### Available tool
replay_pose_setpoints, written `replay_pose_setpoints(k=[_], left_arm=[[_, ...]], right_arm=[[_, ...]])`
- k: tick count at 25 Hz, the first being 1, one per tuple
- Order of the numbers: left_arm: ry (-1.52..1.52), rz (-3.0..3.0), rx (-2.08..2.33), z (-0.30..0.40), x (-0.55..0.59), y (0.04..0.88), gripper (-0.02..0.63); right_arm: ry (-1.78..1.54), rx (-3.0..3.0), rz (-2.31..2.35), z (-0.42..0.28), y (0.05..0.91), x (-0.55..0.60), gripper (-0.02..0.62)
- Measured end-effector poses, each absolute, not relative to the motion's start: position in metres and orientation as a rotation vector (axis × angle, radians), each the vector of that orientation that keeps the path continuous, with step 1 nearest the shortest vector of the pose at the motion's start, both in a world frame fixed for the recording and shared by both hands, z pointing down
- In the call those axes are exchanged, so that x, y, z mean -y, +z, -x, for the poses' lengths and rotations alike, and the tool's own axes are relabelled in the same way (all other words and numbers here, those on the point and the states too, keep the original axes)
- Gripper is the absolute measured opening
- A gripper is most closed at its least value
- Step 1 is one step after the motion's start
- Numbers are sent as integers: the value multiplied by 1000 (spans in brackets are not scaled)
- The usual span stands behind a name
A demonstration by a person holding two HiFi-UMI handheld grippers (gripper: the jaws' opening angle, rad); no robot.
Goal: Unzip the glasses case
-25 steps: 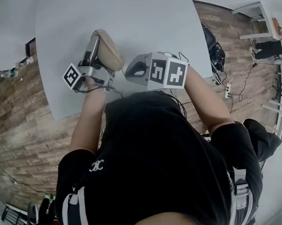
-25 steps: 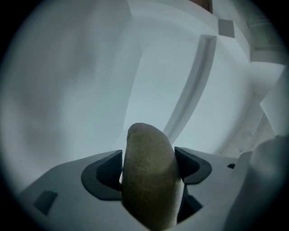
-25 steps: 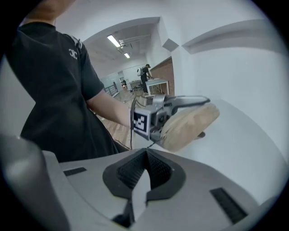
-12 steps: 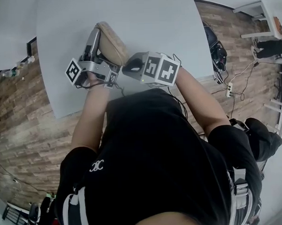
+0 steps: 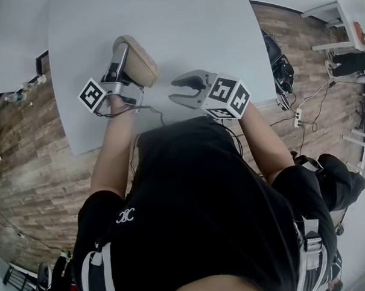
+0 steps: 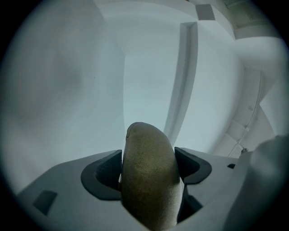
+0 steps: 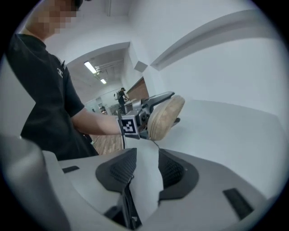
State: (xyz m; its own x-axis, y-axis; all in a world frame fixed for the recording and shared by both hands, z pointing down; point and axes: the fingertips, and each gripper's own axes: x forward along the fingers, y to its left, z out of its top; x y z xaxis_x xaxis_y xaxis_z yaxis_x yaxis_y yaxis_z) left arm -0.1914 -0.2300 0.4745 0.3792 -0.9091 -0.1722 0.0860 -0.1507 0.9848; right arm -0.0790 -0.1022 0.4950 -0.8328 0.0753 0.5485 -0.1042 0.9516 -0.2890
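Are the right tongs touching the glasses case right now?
Apart. The head view shows bare table between the right tongs and the glasses case; their jaws are opening with nothing between them.

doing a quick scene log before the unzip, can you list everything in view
glasses case: 1, tan, over the table, clamped in the left gripper
table: 1, pale grey, in front of the person
floor: brown wood planks, around the table
power strip: 1, white, on the floor at right, with cables
left gripper: 1, grey, fingers shut on the glasses case
right gripper: 1, grey, beside the glasses case but apart from it, fingers opening, nothing between them
person: 1, black shirt, bare forearms, at the near edge of the table
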Motion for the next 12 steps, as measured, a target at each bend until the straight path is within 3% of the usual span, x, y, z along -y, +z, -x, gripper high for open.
replay_pose_setpoints(k=[7, 9, 12], left_arm=[[-693, -1520, 1084, 197, 233, 536, 367], [-520, -1577, 1180, 192, 232, 549, 368], [-319, -1582, 1275, 188, 232, 567, 368]], right_arm=[[511, 2766, -595, 45, 460, 175, 130], [515, 2763, -771, 29, 458, 191, 41], [481, 2701, -900, 11, 465, 201, 14]])
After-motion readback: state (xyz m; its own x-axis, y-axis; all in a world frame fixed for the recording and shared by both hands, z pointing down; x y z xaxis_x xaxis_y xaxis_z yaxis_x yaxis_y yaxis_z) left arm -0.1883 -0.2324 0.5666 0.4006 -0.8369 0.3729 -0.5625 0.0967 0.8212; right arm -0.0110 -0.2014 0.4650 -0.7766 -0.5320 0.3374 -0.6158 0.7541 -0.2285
